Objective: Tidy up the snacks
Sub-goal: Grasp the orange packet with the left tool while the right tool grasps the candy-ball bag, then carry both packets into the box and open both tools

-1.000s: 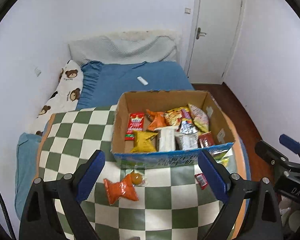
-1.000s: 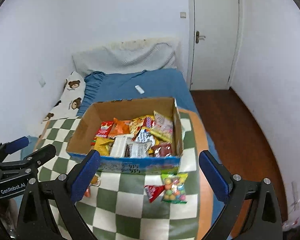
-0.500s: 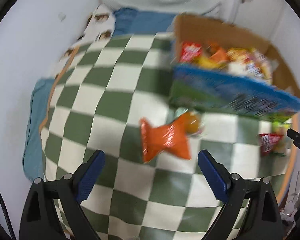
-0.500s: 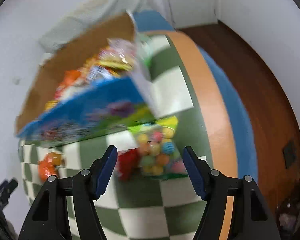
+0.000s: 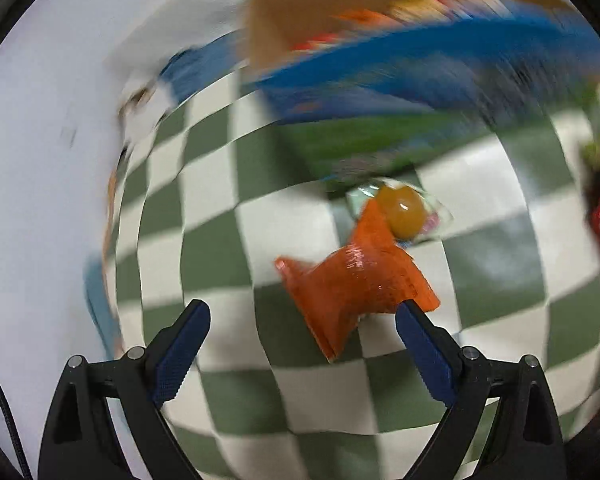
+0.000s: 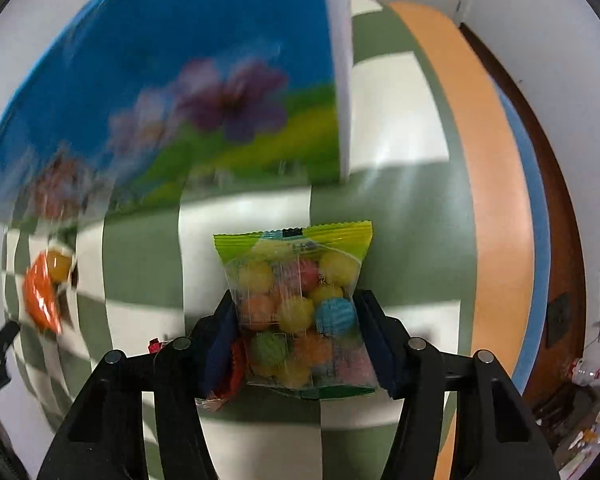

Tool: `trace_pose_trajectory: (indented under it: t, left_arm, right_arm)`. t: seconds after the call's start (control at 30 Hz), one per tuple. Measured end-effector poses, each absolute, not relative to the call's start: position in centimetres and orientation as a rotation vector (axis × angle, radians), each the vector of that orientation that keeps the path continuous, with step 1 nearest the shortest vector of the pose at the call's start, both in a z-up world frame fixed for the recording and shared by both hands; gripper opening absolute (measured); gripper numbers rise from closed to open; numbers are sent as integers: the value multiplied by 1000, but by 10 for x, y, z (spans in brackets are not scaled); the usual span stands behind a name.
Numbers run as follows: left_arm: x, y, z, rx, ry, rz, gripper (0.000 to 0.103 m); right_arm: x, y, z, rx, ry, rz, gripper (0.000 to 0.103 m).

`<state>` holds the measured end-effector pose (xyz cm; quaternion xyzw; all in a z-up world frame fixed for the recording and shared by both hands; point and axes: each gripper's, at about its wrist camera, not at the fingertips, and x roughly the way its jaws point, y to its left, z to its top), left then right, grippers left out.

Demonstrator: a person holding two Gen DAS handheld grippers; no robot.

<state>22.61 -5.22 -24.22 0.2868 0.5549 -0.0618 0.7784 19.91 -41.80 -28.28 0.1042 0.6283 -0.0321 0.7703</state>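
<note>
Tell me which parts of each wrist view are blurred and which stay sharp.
Left wrist view: the cardboard box smears into streaks, the orange packet is only slightly soft, and the left gripper is crisp. Right wrist view: the box's printed side is blurred, while the candy bag between the closing right gripper is sharp.

We dropped both tongs from a high look over the whole box (image 6: 172,92) to just above the checked cloth (image 5: 284,224). Our left tongs (image 5: 302,322) came down over the orange packet (image 5: 360,280), jaws wide. Our right tongs (image 6: 296,320) were closing around the bag of coloured balls (image 6: 300,304) (the pads at its sides, a red wrapper (image 6: 230,372) beside the left pad).
</note>
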Motion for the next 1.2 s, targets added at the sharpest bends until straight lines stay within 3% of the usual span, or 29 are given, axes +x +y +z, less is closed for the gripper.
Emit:
trace_pose_trajectory:
  t: [0.2, 0.23, 0.27, 0.3, 0.4, 0.63, 0.77, 1.1, 1.2]
  left_arm:
    - [234, -73, -274, 832, 1227, -279, 93]
    - [236, -75, -278, 837, 1236, -294, 81]
    - [238, -76, -280, 832, 1253, -304, 60]
    - [241, -76, -284, 813, 1286, -307, 54]
    - [245, -71, -283, 705, 1322, -290, 54]
    - [231, -18, -277, 93, 1555, -194, 54]
    - [222, 3, -290, -124, 1617, -158, 54]
    - [213, -9, -310, -27, 1601, -122, 53]
    - [206, -17, -298, -12, 1566, -124, 44]
  right_arm:
    - [174, -406, -291, 240, 1399, -43, 61]
    - [171, -404, -292, 242, 1401, -43, 61]
    - [168, -402, -294, 242, 1403, -46, 61]
    - [165, -401, -295, 245, 1404, -48, 61]
    - [157, -398, -298, 252, 1409, -46, 61]
    - [132, -385, -306, 261, 1449, -14, 61]
    - [118, -373, -312, 248, 1464, 4, 61]
    - [124, -354, -329, 220, 1461, -18, 65]
    - [116, -356, -321, 211, 1434, -23, 56]
